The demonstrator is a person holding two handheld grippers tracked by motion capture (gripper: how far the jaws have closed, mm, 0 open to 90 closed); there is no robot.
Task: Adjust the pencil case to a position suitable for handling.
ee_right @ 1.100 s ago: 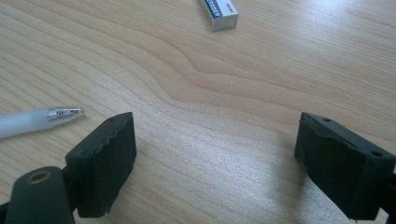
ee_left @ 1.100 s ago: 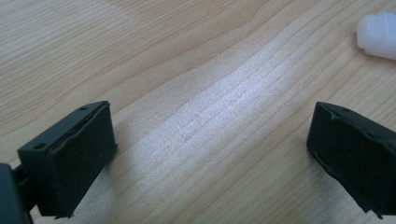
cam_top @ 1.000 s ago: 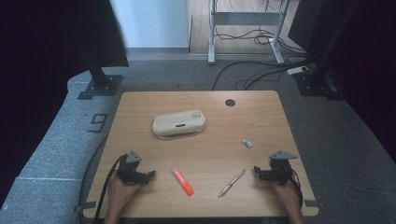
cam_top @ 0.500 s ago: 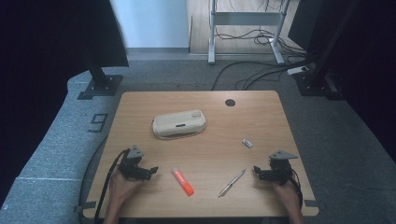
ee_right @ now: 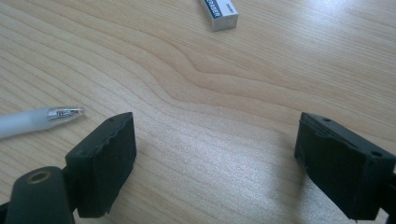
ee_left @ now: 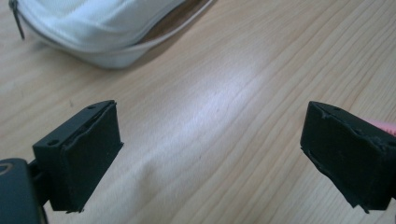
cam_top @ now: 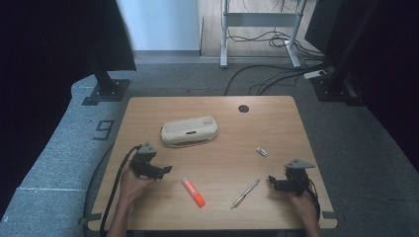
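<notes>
Jaws of the left gripper (cam_top: 167,170) are wide open, holding nothing; the white pouch (cam_top: 189,131) lies ahead, the orange marker (cam_top: 193,191) beside.

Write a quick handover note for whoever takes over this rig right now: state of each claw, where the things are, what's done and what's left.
Left claw: open, empty, above the table between the white pouch and the orange marker.
Right claw: open, empty, low over the table's near right part, beside the pen.
Small eraser: lies alone beyond the right claw.
Pouch: looks zipped shut, mid-table.
Done: nothing picked up; all items lie loose on the table.
Left: probably open the pouch and put the marker, pen and eraser in; that is a guess from the layout.
</notes>
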